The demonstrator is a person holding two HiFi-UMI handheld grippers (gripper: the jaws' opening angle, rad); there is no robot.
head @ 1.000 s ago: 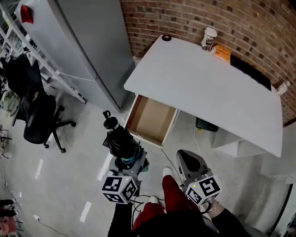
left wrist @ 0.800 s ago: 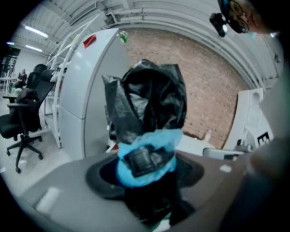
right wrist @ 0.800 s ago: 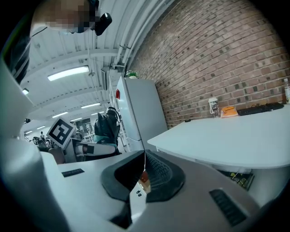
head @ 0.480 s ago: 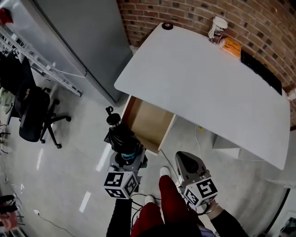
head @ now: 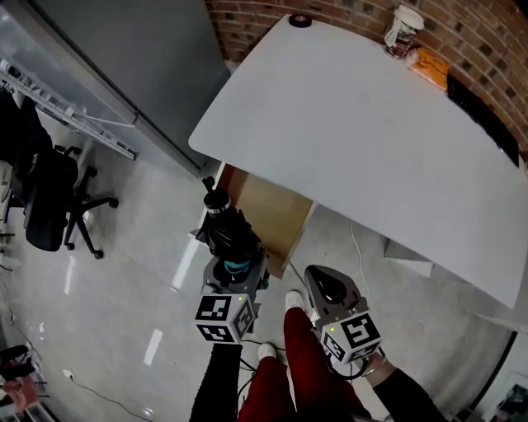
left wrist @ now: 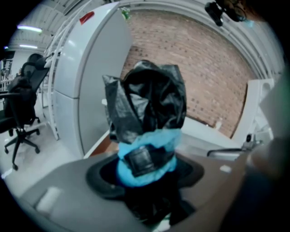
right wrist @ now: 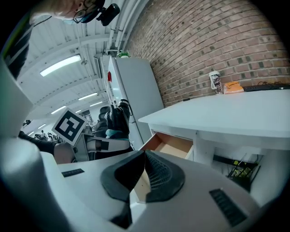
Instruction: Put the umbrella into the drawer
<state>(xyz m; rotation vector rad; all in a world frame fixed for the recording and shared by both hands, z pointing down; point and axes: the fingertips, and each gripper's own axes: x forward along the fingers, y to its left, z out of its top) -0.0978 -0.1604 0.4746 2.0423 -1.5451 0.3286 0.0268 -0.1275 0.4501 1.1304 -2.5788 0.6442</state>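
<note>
A folded black umbrella (head: 225, 232) with a blue band stands nearly upright between the jaws of my left gripper (head: 233, 268). Its capped tip is at the near left corner of the open drawer (head: 266, 206). In the left gripper view the umbrella (left wrist: 147, 99) fills the middle and the left gripper (left wrist: 145, 168) is shut on its blue-wrapped part. My right gripper (head: 330, 288) hangs to the right, short of the drawer front, shut with nothing in it. In the right gripper view the right gripper (right wrist: 144, 174) has its pads together, and the wooden drawer (right wrist: 172, 144) lies open ahead under the desk.
The drawer hangs from a white desk (head: 355, 124) against a brick wall; on the desk are a cup (head: 404, 21), an orange item (head: 431, 62) and a dark keyboard (head: 487, 115). A grey cabinet (head: 124, 49) and a black office chair (head: 49, 198) are at the left. Red trouser legs (head: 301, 354) show below.
Both grippers have sunk and come closer to the drawer. The umbrella's tip has gone from short of the drawer front to its near left corner.
</note>
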